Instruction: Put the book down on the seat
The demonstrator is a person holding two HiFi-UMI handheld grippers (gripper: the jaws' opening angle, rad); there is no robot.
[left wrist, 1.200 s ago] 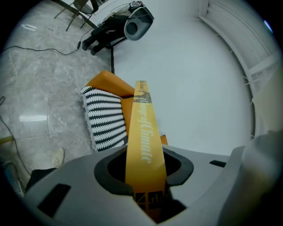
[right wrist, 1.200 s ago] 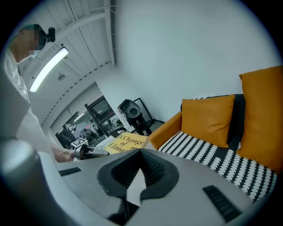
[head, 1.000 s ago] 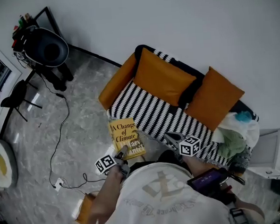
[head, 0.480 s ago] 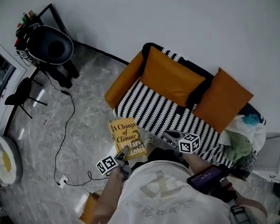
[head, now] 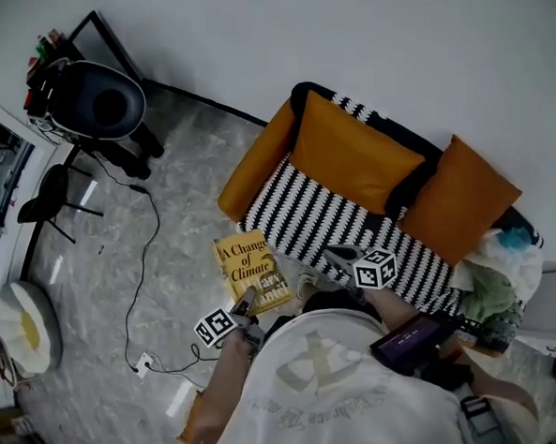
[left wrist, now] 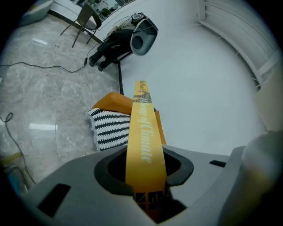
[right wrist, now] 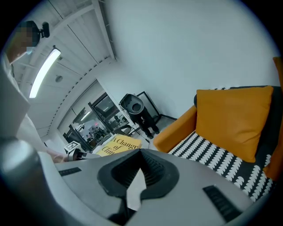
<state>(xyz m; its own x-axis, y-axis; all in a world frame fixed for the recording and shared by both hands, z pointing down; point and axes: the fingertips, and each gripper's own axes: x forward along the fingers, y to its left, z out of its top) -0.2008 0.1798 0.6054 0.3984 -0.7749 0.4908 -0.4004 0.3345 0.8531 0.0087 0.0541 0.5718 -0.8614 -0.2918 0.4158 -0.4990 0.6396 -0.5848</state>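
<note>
1 book (head: 253,272) clamped in left tongs (head: 246,304), near the seat (head: 353,223).

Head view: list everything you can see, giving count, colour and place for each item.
book: 1, yellow, held over floor before sofa's left end
sofa: 1, black-and-white seat, orange arm, against wall
cushions: 2, orange, along sofa's back
clothes pile: 1, white and green, sofa's right end
round device: 1, black, top left
cable: 1, black, on floor
left gripper: 1, shut on book
right gripper: 1, shut, empty, over seat
</note>
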